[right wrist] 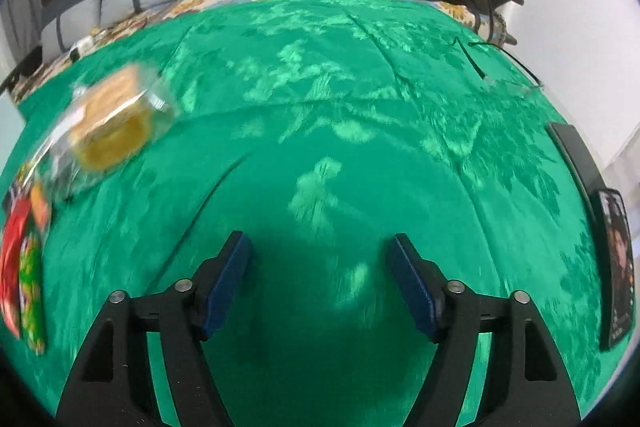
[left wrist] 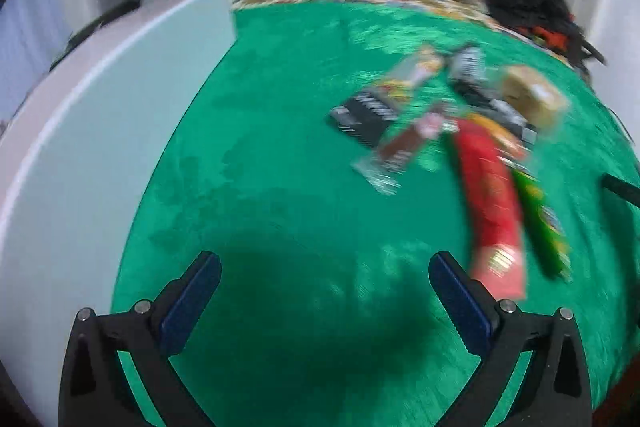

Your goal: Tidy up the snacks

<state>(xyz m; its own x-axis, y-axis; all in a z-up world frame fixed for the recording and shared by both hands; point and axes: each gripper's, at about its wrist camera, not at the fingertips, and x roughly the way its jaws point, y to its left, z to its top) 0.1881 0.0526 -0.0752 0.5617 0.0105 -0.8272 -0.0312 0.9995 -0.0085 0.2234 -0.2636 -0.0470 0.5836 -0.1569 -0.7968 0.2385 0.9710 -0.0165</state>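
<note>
Ahead-right of left tool (left wrist: 325, 277): snack pile (left wrist: 440, 131), apart.

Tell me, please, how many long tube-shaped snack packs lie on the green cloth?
2: a red tube and a green tube lying beside it, right of the left gripper. Blur may hide others.

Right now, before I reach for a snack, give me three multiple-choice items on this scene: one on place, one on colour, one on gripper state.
1. Where does the wrapped cake lie in the right wrist view?
A. upper left
B. between the jaws
C. far right

2. What colour is the cloth under the snacks?
A. blue
B. green
C. white

3. The left gripper is:
A. shut on the red packet
B. open and empty
C. shut on nothing

Key: 1 A, it sits far left of the fingers; 2 B, green cloth fills both views; 3 B, only cloth shows between the spread fingers.
</note>
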